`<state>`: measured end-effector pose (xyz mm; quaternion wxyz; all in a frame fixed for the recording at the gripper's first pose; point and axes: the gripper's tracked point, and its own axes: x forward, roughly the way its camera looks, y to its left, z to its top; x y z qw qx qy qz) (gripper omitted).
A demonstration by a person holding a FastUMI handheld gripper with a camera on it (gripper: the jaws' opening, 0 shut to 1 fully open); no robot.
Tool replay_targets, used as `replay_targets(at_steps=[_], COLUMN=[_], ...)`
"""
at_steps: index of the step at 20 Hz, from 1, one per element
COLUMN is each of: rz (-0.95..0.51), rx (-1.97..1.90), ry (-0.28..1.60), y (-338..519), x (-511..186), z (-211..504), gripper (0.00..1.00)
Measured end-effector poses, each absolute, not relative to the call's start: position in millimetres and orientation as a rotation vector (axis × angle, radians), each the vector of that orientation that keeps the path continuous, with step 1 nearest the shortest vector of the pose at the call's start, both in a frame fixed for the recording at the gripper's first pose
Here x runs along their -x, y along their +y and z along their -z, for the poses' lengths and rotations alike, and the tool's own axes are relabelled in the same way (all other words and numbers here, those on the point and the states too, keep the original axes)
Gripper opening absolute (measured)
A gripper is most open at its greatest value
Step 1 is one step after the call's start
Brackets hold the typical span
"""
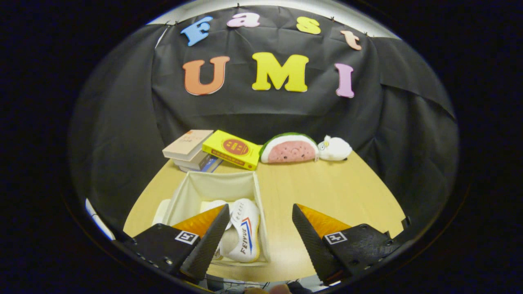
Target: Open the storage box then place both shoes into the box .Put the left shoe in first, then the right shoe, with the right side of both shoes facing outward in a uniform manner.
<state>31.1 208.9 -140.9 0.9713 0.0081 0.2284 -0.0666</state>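
An open cream fabric storage box [212, 185] stands on the wooden table, just ahead of my left finger. Inside it lies a white shoe [245, 232] with red and blue stripes on its side, next to the box's right wall. A second white shape [213, 205] shows behind my left fingertip in the box; I cannot tell whether it is the other shoe. My gripper [260, 214] hovers above the box's near right corner, open, with nothing between the fingers. The left finger [208, 245] covers part of the box's inside.
Beyond the box lie a stack of books [190, 149], a yellow book [233, 149], a watermelon plush [289, 149] and a white plush [334, 148] along the table's back edge. Bare tabletop [335, 192] stretches to the right of the box.
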Motion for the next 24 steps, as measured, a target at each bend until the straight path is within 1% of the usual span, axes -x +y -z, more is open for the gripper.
replay_targets(at_steps=[7, 10, 14, 18, 24], rz=[0.179, 0.179, 0.156, 0.137, 0.102], rx=[-0.03, -0.032, -0.009, 0.003, 0.004], ry=[0.232, 0.185, 0.126, 0.085, 0.085], y=[144.1, 126.0, 118.5, 124.3, 135.0], x=[-3.5, 7.6, 21.3, 31.6, 43.5], z=[44.9, 20.6, 1.3, 0.0, 0.7], gripper=[0.95, 0.95, 0.95, 0.95, 0.95])
